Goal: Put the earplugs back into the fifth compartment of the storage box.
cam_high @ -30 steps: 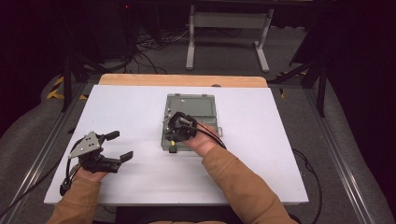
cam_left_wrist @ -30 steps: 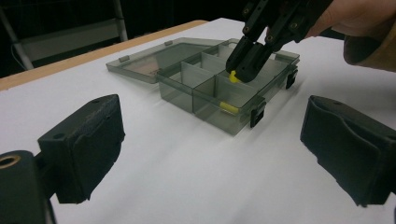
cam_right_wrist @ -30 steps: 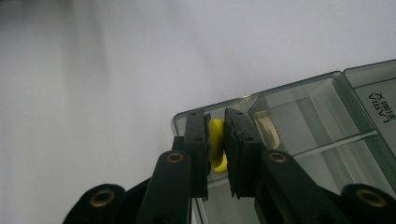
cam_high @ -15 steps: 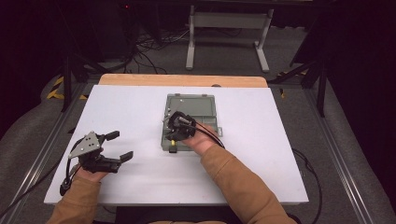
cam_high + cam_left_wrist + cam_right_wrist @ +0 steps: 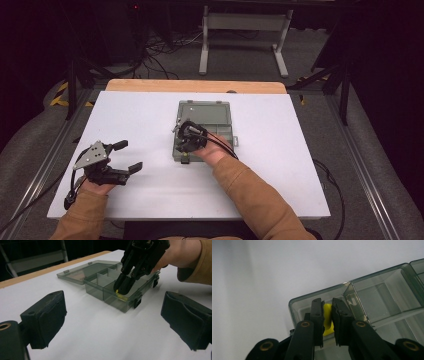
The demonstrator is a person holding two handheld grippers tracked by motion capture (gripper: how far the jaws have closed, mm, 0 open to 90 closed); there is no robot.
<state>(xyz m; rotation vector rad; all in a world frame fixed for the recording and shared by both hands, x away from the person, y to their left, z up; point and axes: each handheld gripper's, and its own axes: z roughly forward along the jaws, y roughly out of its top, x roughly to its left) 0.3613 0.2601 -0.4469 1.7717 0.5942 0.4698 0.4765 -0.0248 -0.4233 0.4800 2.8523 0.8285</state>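
A grey see-through compartment box (image 5: 216, 126) lies at the table's middle with its lid (image 5: 202, 107) folded back flat. My right gripper (image 5: 186, 141) points down into the box's near-left corner compartment, shut on a small yellow piece (image 5: 327, 315). In the left gripper view that yellow piece (image 5: 118, 292) sits at the compartment's rim under the right gripper (image 5: 124, 285), and the box (image 5: 112, 299) stands just beyond. My left gripper (image 5: 128, 156) rests at the table's left front, open with nothing between its jaws, aimed toward the box.
The white table top (image 5: 140, 115) ends in a wooden strip (image 5: 195, 86) at the far side. Two black latches (image 5: 137, 300) hang on the box's front wall. A metal stand (image 5: 240, 30) and cables lie on the floor beyond.
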